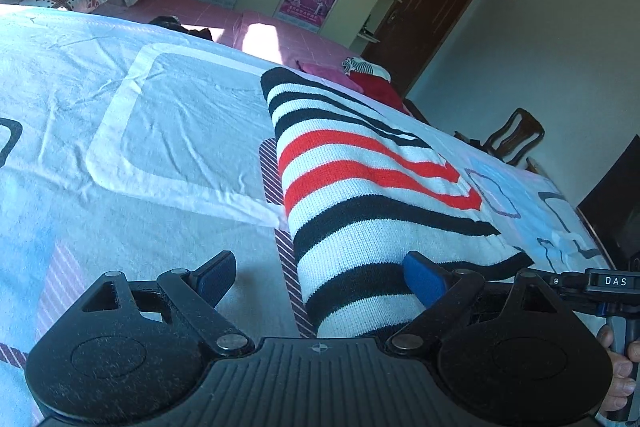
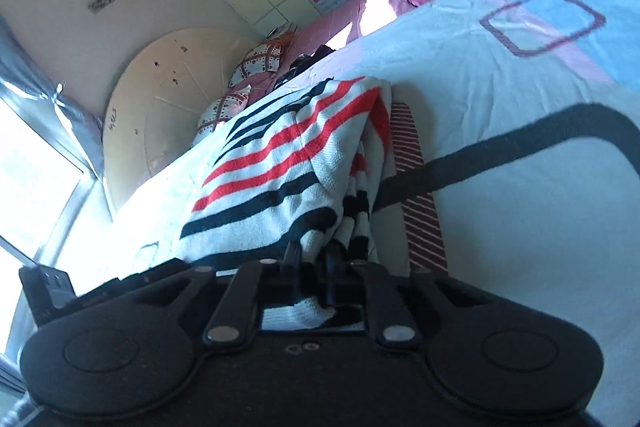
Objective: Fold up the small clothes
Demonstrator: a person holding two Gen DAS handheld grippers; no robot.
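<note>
The striped sweater (image 1: 372, 187) lies on the patterned bedsheet (image 1: 160, 131), already doubled over lengthwise: a folded edge runs straight ahead of the left gripper (image 1: 320, 275), and in the right wrist view an upper layer lies draped over a lower one. So at least one fold looks done; the garment is a long strip, not yet a compact bundle.

Left gripper's jaws stand wide apart, empty. The sweater's near end sits between them, nearer the right-hand blue pad (image 1: 420, 275), but neither pad presses on it.

Right gripper (image 2: 316, 267) has its jaws drawn together, clamped on the sweater's near hem, just in front of its fingers; knit cloth shows bunched between and behind them. The cloth there looks lifted and rumpled, not flat.

Judgement: mid-task. Likely left: the left gripper takes its own corner, then both carry the near end forward over the far end, then smooth. Other clothes (image 1: 368, 75) wait far ahead, beyond the sweater, apparently unfolded.
</note>
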